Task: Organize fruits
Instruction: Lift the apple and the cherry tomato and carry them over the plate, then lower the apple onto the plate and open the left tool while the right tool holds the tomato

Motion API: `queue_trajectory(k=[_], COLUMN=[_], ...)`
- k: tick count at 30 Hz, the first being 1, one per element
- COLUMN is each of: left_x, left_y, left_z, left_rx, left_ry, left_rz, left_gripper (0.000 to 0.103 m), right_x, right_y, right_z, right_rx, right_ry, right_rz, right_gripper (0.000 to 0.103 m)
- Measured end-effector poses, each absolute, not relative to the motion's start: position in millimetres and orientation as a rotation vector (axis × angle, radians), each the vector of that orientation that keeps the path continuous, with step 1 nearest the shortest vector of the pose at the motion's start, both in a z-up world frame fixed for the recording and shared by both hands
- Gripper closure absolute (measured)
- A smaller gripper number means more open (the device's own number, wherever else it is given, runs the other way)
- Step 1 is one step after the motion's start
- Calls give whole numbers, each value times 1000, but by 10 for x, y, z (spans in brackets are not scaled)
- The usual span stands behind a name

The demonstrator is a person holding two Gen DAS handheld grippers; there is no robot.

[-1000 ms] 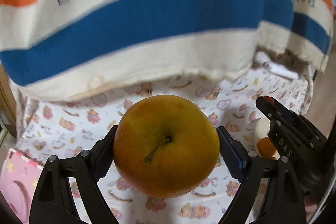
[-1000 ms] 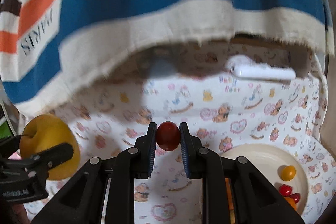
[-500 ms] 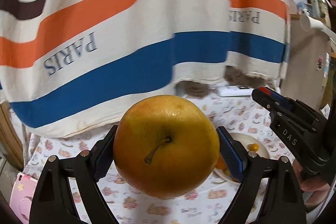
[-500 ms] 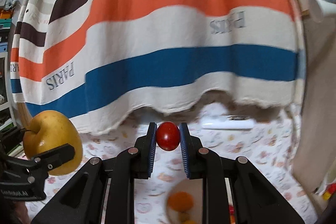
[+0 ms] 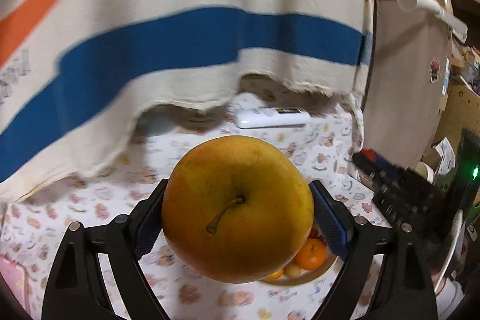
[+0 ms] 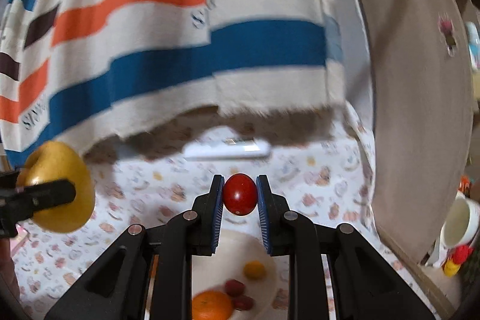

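Note:
My left gripper (image 5: 238,212) is shut on a large yellow apple (image 5: 237,207), stem toward the camera, held above the patterned tablecloth. The apple also shows at the left of the right wrist view (image 6: 57,185). My right gripper (image 6: 239,194) is shut on a red cherry tomato (image 6: 239,194), held over a cream plate (image 6: 228,257). The plate holds an orange (image 6: 211,305), a small yellow tomato (image 6: 254,269) and red cherry tomatoes (image 6: 237,293). In the left wrist view the plate (image 5: 303,278) is partly hidden under the apple, with an orange (image 5: 310,254) showing.
A striped "PARIS" cloth (image 5: 180,29) hangs over the back of the table. A white remote (image 5: 271,117) lies under its edge. A beige panel (image 6: 420,98) stands at the right, with a white mug (image 6: 457,225) beside it. The right gripper's body (image 5: 399,197) shows at the right.
Both grippers swung rightward and tilted down; the plate of fruit has come under them in both views. The apple and the tomato stay gripped.

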State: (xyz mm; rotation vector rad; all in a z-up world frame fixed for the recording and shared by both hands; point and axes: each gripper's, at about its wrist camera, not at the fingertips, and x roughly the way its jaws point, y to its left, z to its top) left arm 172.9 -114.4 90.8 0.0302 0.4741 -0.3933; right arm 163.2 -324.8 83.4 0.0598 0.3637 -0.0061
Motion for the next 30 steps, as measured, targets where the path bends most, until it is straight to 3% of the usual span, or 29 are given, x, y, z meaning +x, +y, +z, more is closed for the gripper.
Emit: queue_trajectory(k=[13, 30], left_x=[2418, 2805], left_y=[-1803, -2116], left_z=[302, -150], left_rx=[63, 84], left_ry=[645, 780], left_rz=[-425, -455], left_gripper=[15, 15], right_x=[2075, 2158], right_y=[-3692, -3816], right_z=[359, 250], right_rx=[247, 253], right_ry=[623, 706], right_rz=[57, 33], right_gripper=[81, 81])
